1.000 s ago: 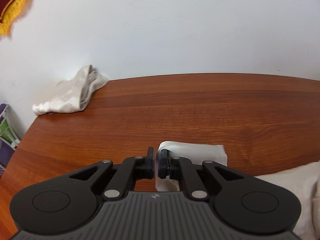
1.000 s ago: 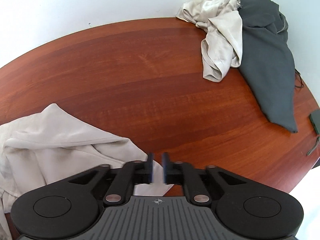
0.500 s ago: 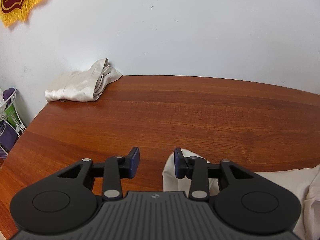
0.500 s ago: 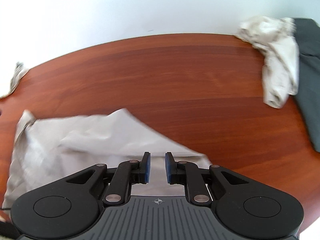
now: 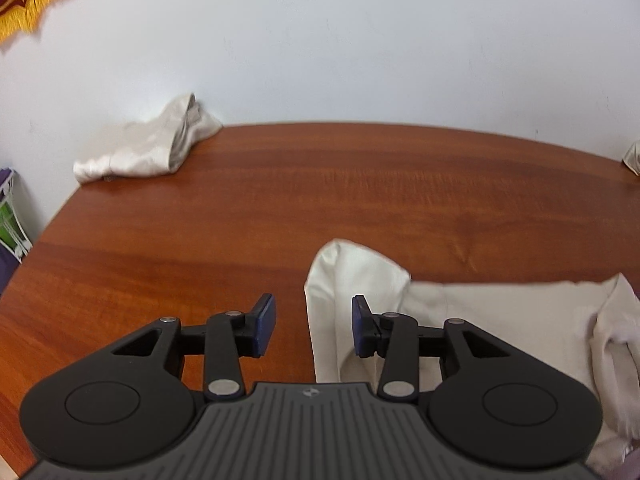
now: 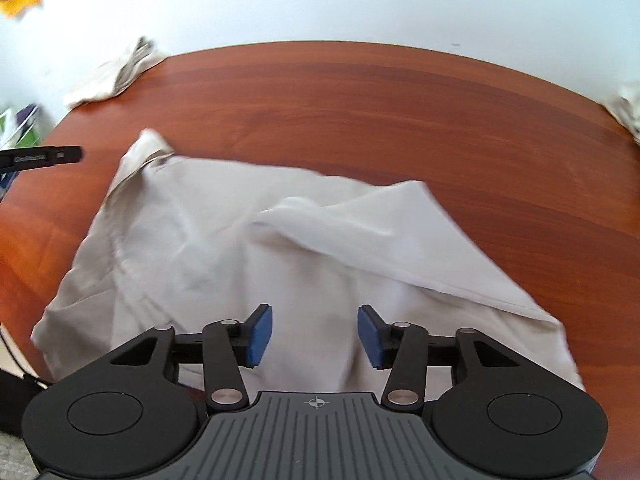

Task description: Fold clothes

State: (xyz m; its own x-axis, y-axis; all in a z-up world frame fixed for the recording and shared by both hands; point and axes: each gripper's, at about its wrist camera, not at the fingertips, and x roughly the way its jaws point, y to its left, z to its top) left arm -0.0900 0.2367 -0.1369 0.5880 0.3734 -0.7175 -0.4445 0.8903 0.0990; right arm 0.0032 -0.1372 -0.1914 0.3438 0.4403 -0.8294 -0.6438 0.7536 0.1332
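A cream garment (image 6: 240, 260) lies spread on the brown wooden table (image 6: 360, 92), with a loose fold raised across its middle. My right gripper (image 6: 315, 335) hovers over its near part. Its jaws are opening, with cloth below the gap and nothing pinched. In the left wrist view the same garment (image 5: 500, 312) reaches in from the right, and its rounded corner (image 5: 352, 272) sits just ahead of my left gripper (image 5: 313, 326). That gripper's jaws are also opening. The garment's left edge runs under the gap, and the blue pads (image 5: 264, 324) stay clear of it.
A folded cream cloth (image 5: 148, 148) rests at the table's back left by the white wall. Another pale cloth (image 6: 628, 108) lies at the far right edge. A black bar (image 6: 40, 157) juts in at the left. A wire rack (image 5: 12, 220) stands beyond the table's left edge.
Both grippers went from shut to open and let go of the cream garment. It now lies spread on the table. The right view has swung left, over the garment.
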